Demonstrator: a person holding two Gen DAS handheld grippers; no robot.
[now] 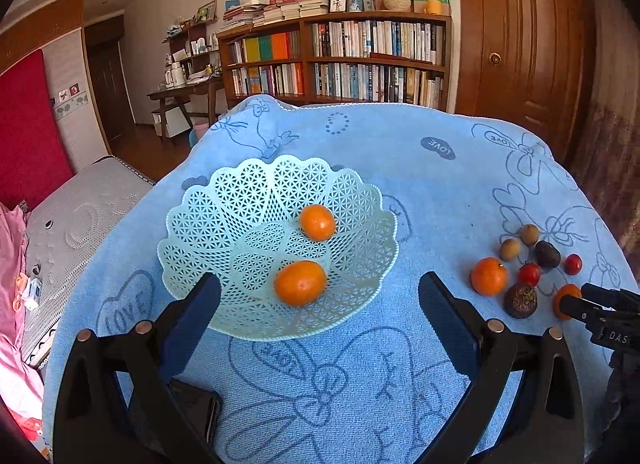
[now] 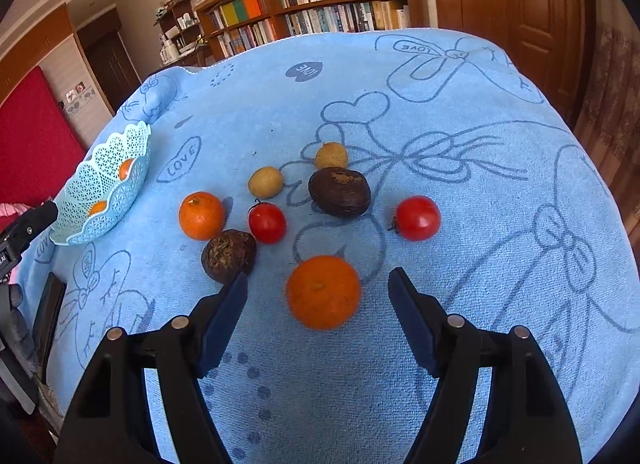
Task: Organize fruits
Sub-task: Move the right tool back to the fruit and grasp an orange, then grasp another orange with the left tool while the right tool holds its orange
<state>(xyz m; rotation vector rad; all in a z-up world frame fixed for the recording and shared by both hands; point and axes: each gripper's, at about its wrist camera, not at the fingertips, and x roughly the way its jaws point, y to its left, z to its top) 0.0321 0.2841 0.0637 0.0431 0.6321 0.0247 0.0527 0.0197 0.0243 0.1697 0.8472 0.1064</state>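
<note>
One orange (image 2: pixel 323 292) lies dead ahead of my right hand-held gripper (image 2: pixel 318 296), jaws spread either side of it; roundish, no axis to favour. Farther left, my left hand-held gripper (image 1: pixel 320 296) gapes empty before the basket (image 1: pixel 208 200).

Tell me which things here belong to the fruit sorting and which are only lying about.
Belong: basket, two oranges in it, orange between the open right gripper fingers, orange, two tomatoes, two dark fruits, two tan fruits.

Lying about: blue towel, bookshelf, door.
</note>
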